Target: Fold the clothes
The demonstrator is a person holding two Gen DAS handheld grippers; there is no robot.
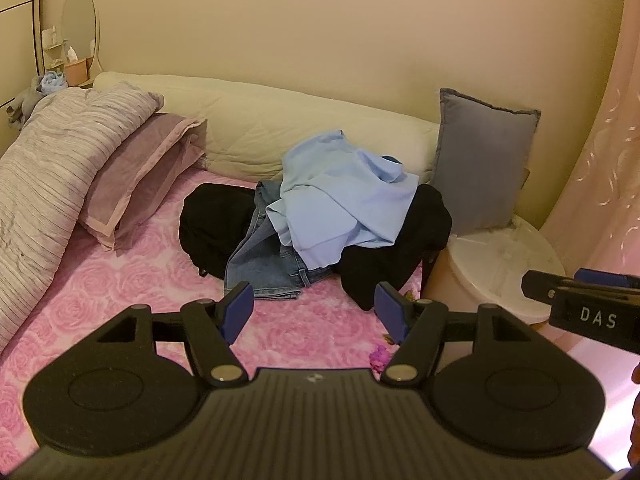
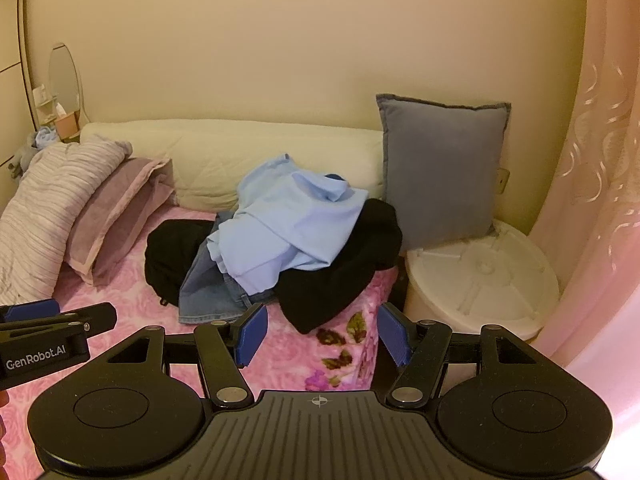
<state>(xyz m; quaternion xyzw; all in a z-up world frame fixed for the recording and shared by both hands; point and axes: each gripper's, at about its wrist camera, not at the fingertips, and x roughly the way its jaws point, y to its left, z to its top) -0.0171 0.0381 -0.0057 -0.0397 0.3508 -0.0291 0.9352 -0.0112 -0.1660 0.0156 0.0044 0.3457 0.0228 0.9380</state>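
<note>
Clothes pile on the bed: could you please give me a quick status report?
Left gripper open, right gripper open, both short of the pile. Light blue shirt atop jeans and black garments, unfolded. Nothing in the way.

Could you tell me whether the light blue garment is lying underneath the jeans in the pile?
No, the light blue garment lies on top of the pile, draped over the jeans.

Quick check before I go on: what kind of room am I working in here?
Most likely a bedroom. A bed with a pink rose-patterned blanket, a purple pillow and a rolled striped duvet fills the view, and an oval mirror stands in the far corner. The unfolded clothes pile sits on the bed.
</note>
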